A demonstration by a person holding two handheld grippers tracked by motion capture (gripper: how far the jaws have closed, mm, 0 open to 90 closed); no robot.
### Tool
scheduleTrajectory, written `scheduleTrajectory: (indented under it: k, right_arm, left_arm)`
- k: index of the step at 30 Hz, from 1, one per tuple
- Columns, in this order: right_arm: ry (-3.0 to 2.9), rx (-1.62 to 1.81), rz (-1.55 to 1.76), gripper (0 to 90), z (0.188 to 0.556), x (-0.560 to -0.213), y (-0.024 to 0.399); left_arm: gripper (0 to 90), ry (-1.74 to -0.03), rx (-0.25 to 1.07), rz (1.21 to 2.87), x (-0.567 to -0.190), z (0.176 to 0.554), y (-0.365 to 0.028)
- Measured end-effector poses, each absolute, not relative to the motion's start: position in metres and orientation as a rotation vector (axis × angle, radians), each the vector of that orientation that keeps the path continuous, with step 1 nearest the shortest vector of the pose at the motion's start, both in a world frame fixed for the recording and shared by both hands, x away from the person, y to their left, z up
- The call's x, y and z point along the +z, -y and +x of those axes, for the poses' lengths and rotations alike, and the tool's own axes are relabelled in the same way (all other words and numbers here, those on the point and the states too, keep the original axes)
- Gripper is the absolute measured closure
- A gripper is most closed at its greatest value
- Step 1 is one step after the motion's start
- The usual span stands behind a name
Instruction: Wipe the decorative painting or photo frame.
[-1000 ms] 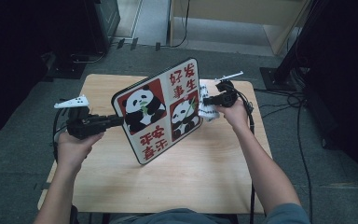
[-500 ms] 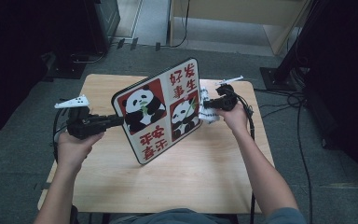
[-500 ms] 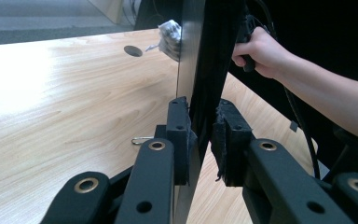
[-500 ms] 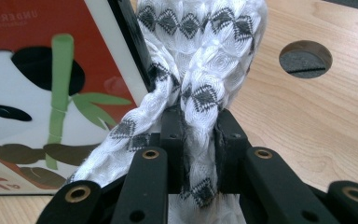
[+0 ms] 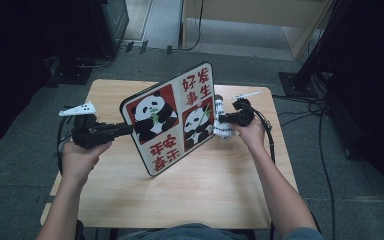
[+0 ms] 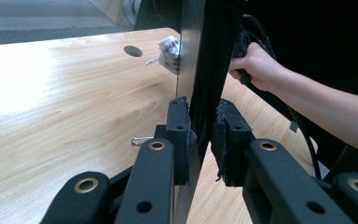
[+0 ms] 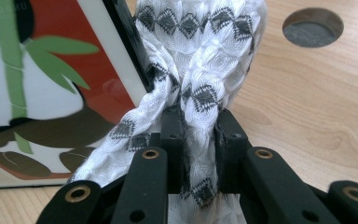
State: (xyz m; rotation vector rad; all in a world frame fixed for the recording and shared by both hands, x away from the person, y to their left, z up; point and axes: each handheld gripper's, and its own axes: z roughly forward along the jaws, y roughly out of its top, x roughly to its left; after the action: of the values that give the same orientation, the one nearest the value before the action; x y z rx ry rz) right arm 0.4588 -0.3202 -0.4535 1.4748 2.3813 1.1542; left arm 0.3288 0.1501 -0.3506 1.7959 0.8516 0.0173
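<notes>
A flat panda board (image 5: pixel 172 120) with red panels and Chinese characters stands tilted on one corner on the wooden table (image 5: pixel 130 195). My left gripper (image 5: pixel 128 129) is shut on the board's left edge (image 6: pixel 200 88), one pad on each face. A white cloth (image 5: pixel 221 122) with black diamond patterns is bunched against the board's right edge. My right gripper (image 5: pixel 222 119) is shut on that cloth (image 7: pixel 200 70), and the cloth presses on the board's black rim (image 7: pixel 121 42).
A round cable hole (image 7: pixel 313 26) is cut in the tabletop near the cloth. Cables (image 5: pixel 300 107) lie on the floor to the right of the table. A small metal clip (image 6: pixel 142 140) lies on the wood near the board's base.
My right hand has sunk a little with the cloth, down along the board's right edge. The board and my left gripper have kept still.
</notes>
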Motion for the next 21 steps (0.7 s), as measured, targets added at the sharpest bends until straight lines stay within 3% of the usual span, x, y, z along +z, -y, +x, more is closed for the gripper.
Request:
scheduleTrajectory:
  k: [21]
  right_arm:
    - [-2.392, 1.099, 1.483, 77.0, 0.451, -0.473, 0.322]
  left_arm:
    - [77.9, -0.850, 0.016, 1.796, -0.351, 0.329, -0.150]
